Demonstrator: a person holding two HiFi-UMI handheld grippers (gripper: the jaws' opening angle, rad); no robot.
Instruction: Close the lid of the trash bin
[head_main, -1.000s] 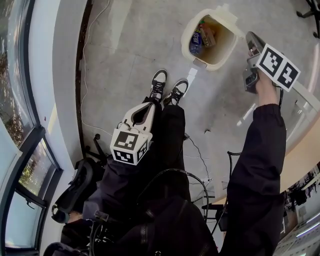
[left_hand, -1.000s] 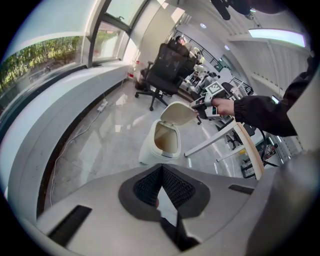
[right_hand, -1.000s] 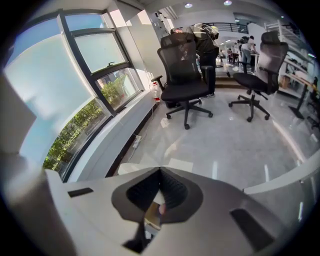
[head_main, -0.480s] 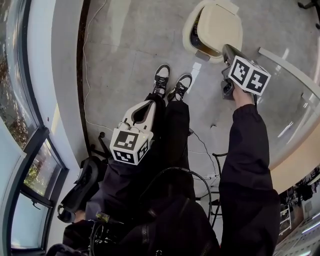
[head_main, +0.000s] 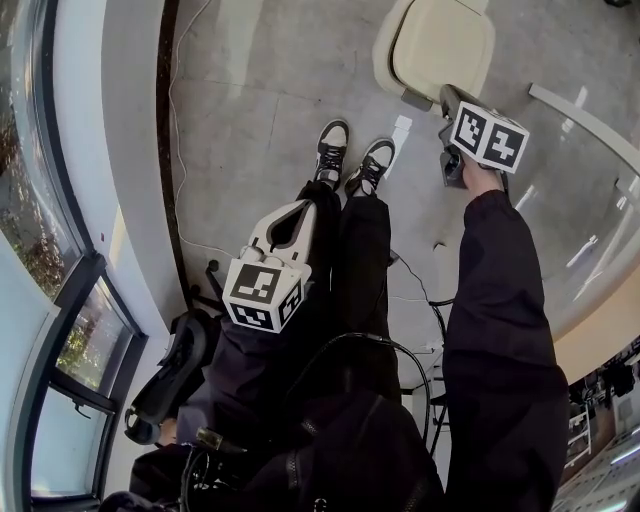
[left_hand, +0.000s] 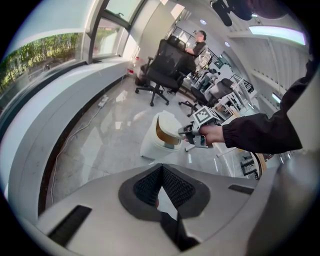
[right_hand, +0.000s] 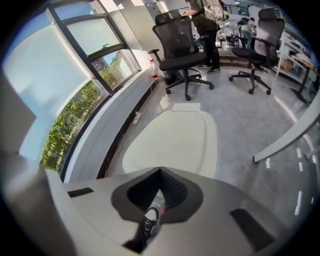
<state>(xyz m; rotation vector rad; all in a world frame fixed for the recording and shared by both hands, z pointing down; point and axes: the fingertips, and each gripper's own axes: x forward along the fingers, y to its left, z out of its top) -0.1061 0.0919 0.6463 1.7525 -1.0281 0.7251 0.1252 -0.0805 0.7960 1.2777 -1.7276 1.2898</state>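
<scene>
Grey window ledge runs far left of the trash bin; thin cable lies on the floor beside it.

Left gripper: well back from the bin, low against the person's trouser leg. Jaws together, nothing between them.

Shoes: between the left gripper and the bin, toes toward the bin.

Bin: cream plastic, on the grey floor. Lid is down over the bin and hides the opening from above. From the left gripper view a tan band shows under the lid's near edge, so full closure can't be confirmed.

Right gripper: at the bin's near right side, tip at the lid's rim; contact unclear. Jaws together, holding nothing. Its own view is filled by the lid top.

Black office chair stands beyond the bin.
</scene>
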